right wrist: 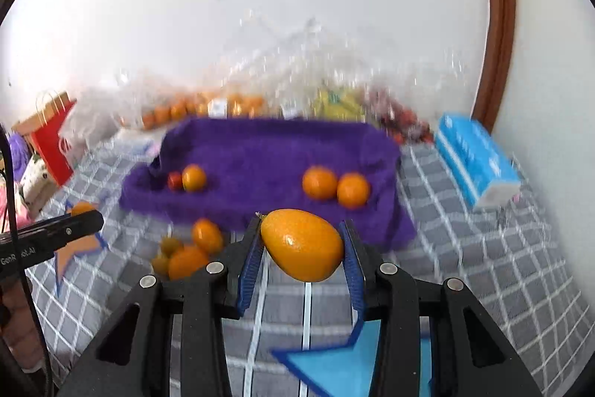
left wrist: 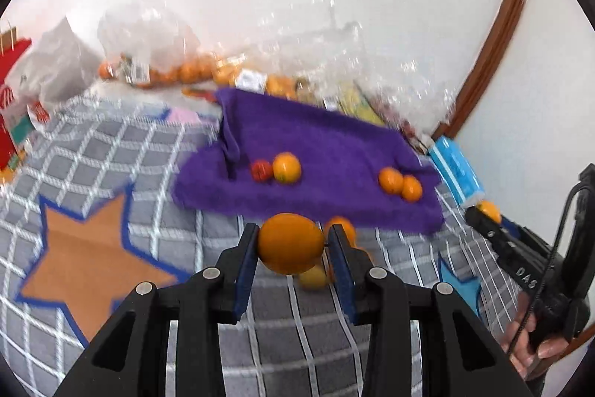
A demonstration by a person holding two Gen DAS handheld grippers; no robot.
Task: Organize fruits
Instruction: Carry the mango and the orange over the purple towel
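Each gripper, left and right, pinches one orange fruit above the quilt, near the purple towel, and the smooth round skin could slip and roll away if the squeeze loosens.

Four fruits are counted on the purple towel — one small red fruit and three orange fruits. One orange fruit is gripped in each of the two grippers. About four more are seen in the loose pile on the checked bedspread — blur prevents an exact count — beside one blue packet.
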